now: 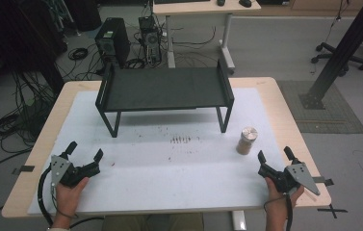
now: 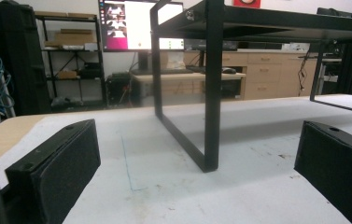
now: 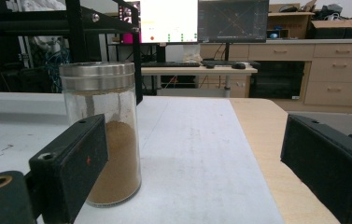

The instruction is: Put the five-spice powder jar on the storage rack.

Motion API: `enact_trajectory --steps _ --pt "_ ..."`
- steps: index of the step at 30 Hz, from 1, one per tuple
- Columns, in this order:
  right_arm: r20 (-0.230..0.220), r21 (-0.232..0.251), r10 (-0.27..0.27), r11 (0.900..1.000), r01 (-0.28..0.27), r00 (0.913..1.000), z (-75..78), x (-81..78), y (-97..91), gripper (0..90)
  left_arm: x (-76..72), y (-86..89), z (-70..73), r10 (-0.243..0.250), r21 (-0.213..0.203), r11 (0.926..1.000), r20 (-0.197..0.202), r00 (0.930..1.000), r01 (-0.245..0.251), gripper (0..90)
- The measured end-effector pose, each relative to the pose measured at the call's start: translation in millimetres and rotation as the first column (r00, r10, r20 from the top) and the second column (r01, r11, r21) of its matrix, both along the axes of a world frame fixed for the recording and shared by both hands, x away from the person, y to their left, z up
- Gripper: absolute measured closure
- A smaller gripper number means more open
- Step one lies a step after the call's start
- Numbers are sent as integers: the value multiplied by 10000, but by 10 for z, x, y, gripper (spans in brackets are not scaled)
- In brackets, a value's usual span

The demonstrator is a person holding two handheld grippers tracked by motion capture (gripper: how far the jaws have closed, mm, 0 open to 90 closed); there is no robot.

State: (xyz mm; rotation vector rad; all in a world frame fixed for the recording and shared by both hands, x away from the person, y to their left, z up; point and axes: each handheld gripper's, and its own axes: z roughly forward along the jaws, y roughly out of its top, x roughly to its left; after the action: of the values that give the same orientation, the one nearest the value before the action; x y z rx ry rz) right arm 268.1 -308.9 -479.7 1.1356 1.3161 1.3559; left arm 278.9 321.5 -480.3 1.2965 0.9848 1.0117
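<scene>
A glass jar with a metal lid, half full of brown powder, stands on the white mat at the right. In the right gripper view the same jar stands upright just past my left jaw, outside the gap. My right gripper rests low near the table's front right, open and holding nothing. At the front left my left gripper is open too, empty, facing a leg of the black shelf.
A black metal shelf on legs stands across the back of the white mat. Small dark specks mark the mat in front of it. Bare wooden table edge lies to the right of the jar.
</scene>
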Motion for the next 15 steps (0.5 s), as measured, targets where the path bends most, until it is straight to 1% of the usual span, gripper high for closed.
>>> enact_trajectory --steps 15 --pt "25 -39 14 10000 -14 10000 -1 -2 0 66 -1 0 0 5 -4 10000 4 10000 -5 5"
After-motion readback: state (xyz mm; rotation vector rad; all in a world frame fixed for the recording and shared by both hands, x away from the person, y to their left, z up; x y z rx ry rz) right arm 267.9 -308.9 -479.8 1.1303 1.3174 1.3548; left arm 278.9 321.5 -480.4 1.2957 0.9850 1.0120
